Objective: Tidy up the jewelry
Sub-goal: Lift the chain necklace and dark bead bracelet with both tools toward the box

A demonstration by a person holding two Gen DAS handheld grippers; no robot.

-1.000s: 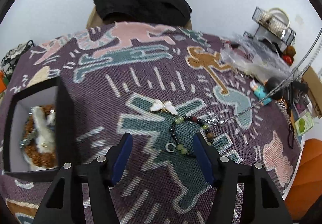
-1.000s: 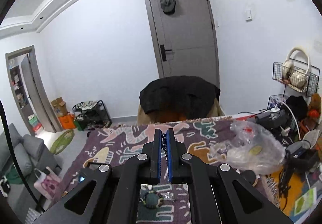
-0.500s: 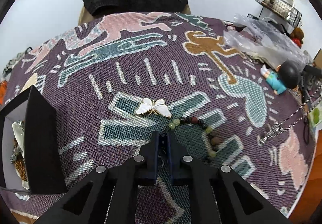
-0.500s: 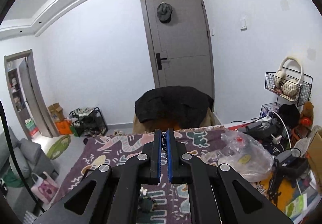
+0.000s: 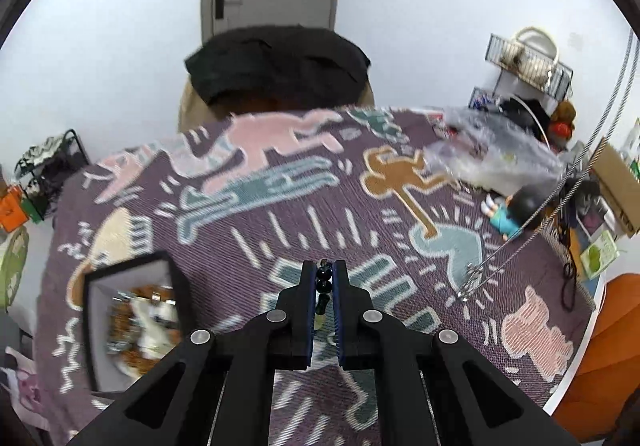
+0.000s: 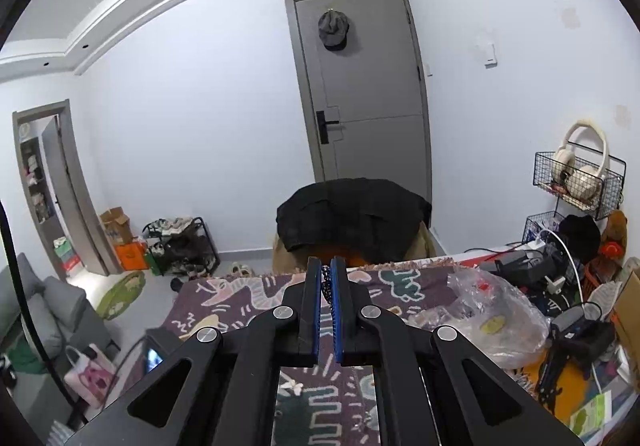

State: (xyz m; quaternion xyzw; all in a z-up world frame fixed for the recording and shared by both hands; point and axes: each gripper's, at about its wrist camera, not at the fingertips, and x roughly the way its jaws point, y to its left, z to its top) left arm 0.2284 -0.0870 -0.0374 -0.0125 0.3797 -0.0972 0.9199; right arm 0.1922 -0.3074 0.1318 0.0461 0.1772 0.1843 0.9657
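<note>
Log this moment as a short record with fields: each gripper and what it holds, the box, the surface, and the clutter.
left gripper: shut on the bead bracelet, beads showing between the blue pads
right gripper: shut on a thin chain
chain: silver strand hanging to a clasp near the blanket
box: open, black, holds jewelry, blurred
surface: patterned purple blanket
butterfly clip: lying on the blanket
clutter: plastic bag, small figurine
</note>
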